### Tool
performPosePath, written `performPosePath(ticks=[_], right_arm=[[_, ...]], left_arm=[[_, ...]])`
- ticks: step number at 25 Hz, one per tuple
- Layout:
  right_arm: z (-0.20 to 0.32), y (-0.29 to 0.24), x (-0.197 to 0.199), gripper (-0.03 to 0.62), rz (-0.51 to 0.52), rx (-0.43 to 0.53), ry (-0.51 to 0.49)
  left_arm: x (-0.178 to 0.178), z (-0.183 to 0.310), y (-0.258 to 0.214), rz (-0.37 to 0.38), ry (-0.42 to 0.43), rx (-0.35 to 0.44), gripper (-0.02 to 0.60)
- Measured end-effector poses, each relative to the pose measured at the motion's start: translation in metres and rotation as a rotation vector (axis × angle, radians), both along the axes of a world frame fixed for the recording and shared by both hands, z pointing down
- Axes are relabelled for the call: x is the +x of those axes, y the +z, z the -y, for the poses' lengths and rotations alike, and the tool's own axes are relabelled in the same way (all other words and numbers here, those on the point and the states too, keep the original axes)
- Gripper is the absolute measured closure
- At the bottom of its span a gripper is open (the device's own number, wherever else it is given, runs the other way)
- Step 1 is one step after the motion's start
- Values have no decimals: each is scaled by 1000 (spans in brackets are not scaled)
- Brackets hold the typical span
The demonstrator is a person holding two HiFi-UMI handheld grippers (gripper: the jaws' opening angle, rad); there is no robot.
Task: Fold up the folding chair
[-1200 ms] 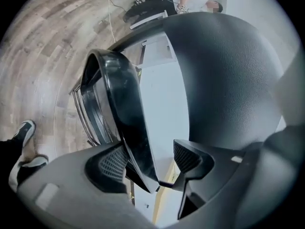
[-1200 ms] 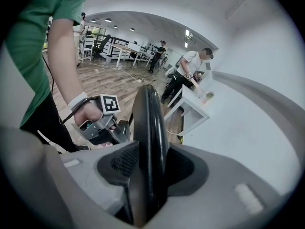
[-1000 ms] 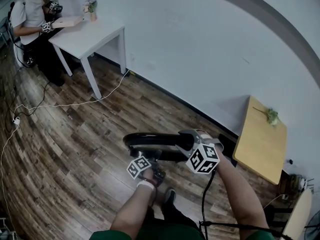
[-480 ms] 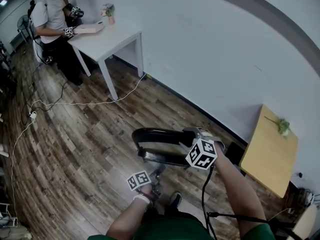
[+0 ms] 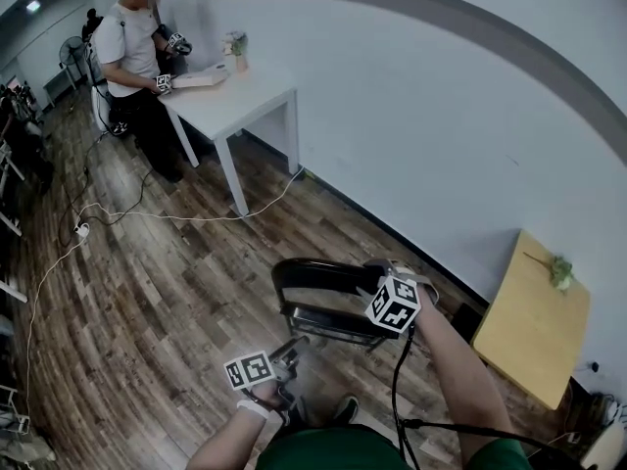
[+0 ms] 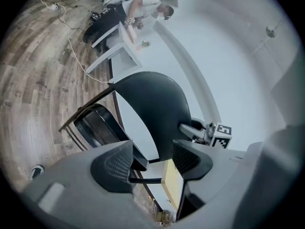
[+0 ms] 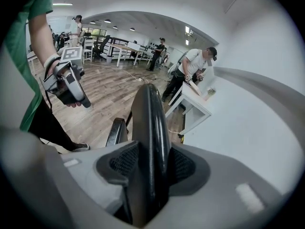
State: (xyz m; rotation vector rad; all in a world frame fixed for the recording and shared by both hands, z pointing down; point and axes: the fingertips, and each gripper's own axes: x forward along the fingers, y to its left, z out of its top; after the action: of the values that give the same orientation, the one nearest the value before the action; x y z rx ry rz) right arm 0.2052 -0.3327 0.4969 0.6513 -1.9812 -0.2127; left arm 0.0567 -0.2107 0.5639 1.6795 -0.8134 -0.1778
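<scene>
**Two claws, one chair: right pinches the backrest, left waits at the seat**

One black folding chair (image 5: 315, 274) of moulded plastic on a thin metal frame stands on the wood-plank floor (image 5: 147, 292), directly ahead of the person and near the grey wall. Its curved backrest (image 7: 149, 113) has a top edge that runs left to right in the head view, and the right claw (image 7: 151, 163) sits at that edge's right end. The edge stands upright between the ribbed pads, which touch it on both sides, although the jaws are easing apart.

The left claw (image 6: 151, 161) is lower and closer to the person, just beside the front of the seat (image 5: 328, 323). Its jaws are apart and drawing together. A thin dark bar (image 6: 143, 179) of the frame crosses the gap, and the pads do not appear to press on it. From this claw the seat lies ahead and to the left, tilted up, with the backrest rising behind it.

My reading is that folding depends on bringing seat and backrest flat together. The left claw is nearer the seat, while the right one steadies the top.

As for containers, a small pot (image 5: 236, 47) holding a plant stands on the white worktop (image 5: 257, 96), where another person (image 5: 137, 47) is working. A green sprig lies on the pale wooden worktop (image 5: 529, 326). Both are well apart from the chair.
</scene>
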Motion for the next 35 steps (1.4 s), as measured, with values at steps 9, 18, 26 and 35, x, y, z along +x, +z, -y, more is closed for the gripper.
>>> performPosePath(ticks=[9,18,26,35], right_arm=[[12,-1,1,391,-12,13,-3],[21,1,3,387,-17,18,-2],[23,-1,3,385,-24,23,-2],[27,-1,2,385,-27,26,-2]], left_arm=[[-18,-12,-30,54,-39,68,333],[-13,-21,-51,246,60,220,339],[-10,-18,-49,251,82,205,347],[-4,-16,-44,275,130,208,350]])
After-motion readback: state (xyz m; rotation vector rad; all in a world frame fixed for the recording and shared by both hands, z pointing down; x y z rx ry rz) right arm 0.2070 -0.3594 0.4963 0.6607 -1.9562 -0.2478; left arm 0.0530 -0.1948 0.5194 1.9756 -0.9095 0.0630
